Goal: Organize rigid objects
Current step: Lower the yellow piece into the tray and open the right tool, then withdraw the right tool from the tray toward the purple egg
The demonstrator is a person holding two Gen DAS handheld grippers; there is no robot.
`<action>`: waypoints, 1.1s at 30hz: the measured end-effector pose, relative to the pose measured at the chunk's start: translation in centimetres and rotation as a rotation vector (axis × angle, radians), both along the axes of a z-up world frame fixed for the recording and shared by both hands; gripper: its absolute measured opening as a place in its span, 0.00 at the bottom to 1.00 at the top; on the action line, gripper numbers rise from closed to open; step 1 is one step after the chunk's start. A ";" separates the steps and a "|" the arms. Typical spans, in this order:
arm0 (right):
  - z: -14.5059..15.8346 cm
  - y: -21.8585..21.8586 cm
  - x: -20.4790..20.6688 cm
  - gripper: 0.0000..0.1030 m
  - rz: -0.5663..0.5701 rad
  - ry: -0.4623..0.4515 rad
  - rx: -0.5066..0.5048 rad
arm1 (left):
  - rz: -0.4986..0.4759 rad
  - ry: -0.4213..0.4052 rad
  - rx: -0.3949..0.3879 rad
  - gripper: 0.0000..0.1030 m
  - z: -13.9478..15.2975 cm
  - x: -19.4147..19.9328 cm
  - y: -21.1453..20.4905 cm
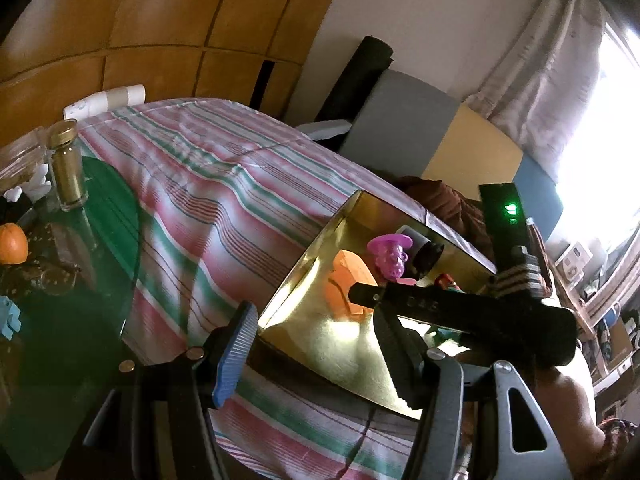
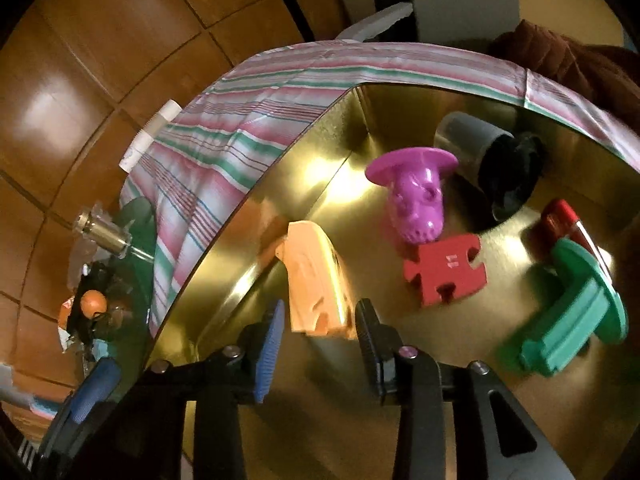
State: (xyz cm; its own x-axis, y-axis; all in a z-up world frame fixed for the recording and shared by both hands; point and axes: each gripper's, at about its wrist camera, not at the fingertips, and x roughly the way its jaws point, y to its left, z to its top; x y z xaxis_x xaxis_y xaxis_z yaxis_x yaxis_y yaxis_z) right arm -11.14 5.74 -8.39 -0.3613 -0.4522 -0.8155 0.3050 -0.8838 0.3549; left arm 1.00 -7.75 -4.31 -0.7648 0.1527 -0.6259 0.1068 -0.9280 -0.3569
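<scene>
A gold box [image 2: 240,248] stands on the striped cloth and holds an orange block [image 2: 316,276], a purple figure [image 2: 416,196], a red puzzle piece [image 2: 448,272], a green part [image 2: 576,312], a grey-black cylinder [image 2: 492,160] and a red item [image 2: 564,216]. My right gripper [image 2: 320,340] is open over the box, its fingers on either side of the orange block's near end. My left gripper [image 1: 312,352] is open and empty at the box's near wall [image 1: 296,280]. The right gripper's black body [image 1: 460,308] crosses the left wrist view above the box.
A green glass table part [image 1: 108,216] at the left carries a gold-lidded jar [image 1: 70,164], an orange fruit [image 1: 12,244] and clutter. A white roll [image 1: 108,100] lies at the cloth's far edge. Cushions [image 1: 400,128] and a bright window [image 1: 608,140] are behind.
</scene>
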 end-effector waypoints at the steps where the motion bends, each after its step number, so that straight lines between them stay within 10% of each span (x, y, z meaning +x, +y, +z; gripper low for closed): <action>1: 0.2 0.2 0.3 0.37 0.002 0.007 -0.001 | -0.001 0.001 -0.002 0.59 0.0 0.0 0.0; 33: 4.3 7.0 6.1 0.41 -0.105 0.208 0.202 | -0.200 0.029 -0.160 0.59 -0.3 1.1 5.6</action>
